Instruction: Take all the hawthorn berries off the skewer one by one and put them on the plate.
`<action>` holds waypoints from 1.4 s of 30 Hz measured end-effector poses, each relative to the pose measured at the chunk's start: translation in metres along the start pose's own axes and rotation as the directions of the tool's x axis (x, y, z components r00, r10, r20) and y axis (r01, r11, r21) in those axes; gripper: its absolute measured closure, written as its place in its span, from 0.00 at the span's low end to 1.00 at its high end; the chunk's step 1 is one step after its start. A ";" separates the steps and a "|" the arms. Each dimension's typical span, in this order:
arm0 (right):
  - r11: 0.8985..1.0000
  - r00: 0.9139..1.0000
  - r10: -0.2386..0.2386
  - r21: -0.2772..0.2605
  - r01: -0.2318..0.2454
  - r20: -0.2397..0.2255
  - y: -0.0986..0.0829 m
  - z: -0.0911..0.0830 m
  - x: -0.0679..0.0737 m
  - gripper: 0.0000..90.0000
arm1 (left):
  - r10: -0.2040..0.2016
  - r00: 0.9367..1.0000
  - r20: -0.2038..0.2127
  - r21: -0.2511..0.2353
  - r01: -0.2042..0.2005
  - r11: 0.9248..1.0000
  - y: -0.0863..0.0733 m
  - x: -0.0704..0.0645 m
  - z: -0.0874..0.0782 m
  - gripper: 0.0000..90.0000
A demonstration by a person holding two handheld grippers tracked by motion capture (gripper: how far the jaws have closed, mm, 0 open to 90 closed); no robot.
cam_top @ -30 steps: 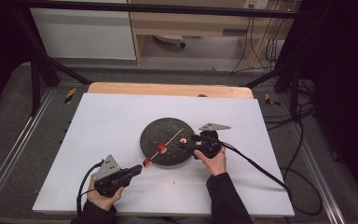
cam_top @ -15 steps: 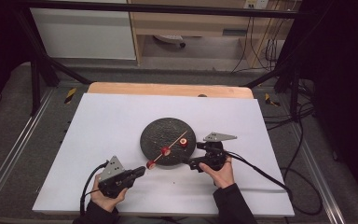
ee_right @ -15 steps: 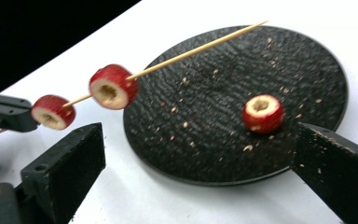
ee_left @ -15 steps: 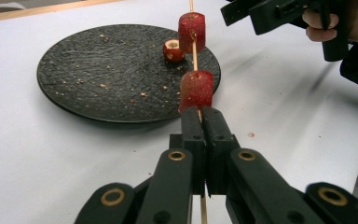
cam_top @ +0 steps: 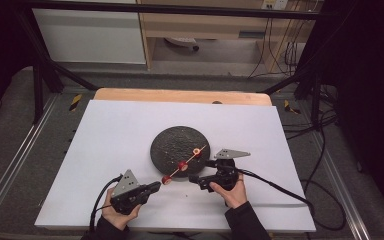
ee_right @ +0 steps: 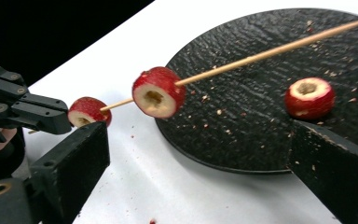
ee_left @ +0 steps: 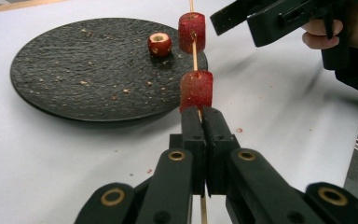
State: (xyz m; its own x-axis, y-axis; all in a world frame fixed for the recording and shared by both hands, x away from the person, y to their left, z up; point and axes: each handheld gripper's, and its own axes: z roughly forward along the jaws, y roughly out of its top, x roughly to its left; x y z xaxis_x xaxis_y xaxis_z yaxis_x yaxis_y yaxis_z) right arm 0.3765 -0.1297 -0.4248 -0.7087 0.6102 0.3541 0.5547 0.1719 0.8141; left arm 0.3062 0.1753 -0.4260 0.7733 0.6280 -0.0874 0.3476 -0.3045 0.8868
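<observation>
White sheeting covers the counter (cam_top: 105, 150), with a strip of bare wood along its far edge and a dark floor with cables beyond. Nearest the person, the left gripper (cam_top: 152, 187) lies low over the counter, its fingers (ee_left: 192, 135) pressed together on the near end of a thin wooden skewer (ee_left: 195, 51). Just past those fingers a red fruit piece (ee_left: 196, 91) sits on the stick, touching the fingertips, and a second red piece (ee_left: 191, 31) is threaded farther along. The skewer slants up and away over the near rim of a round black plate (cam_top: 167, 145) near the middle of the counter. To the right of the skewer, the right gripper (cam_top: 202, 171) is held in the person's right hand (cam_top: 232, 192), its fingers (ee_right: 70, 158) wide apart and gripping nothing, close beside the stick. On the plate, beyond the skewered pieces, a loose cored fruit piece (ee_right: 309, 98) rests among scattered crumbs.
</observation>
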 end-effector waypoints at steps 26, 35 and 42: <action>0.999 0.997 0.046 0.000 -0.046 -0.060 -0.006 0.009 0.004 0.55 | 0.032 0.999 0.038 0.028 -0.033 0.999 -0.001 -0.017 0.014 0.98; 0.997 0.994 0.071 -0.026 -0.073 -0.085 -0.005 0.004 0.003 0.64 | 0.033 0.999 0.039 0.017 -0.034 0.999 0.000 -0.017 0.013 0.98; 0.994 0.994 0.085 -0.061 -0.089 -0.070 -0.002 -0.002 -0.001 0.65 | 0.035 0.999 0.040 0.013 -0.036 0.999 0.000 -0.017 0.012 0.98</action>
State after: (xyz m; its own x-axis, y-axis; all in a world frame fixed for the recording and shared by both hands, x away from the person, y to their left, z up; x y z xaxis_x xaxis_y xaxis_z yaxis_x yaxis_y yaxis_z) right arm 0.3749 -0.1319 -0.4259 -0.6877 0.5671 0.4532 0.5882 0.0695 0.8057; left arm 0.2993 0.1562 -0.4301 0.8056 0.5878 -0.0742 0.3264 -0.3359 0.8835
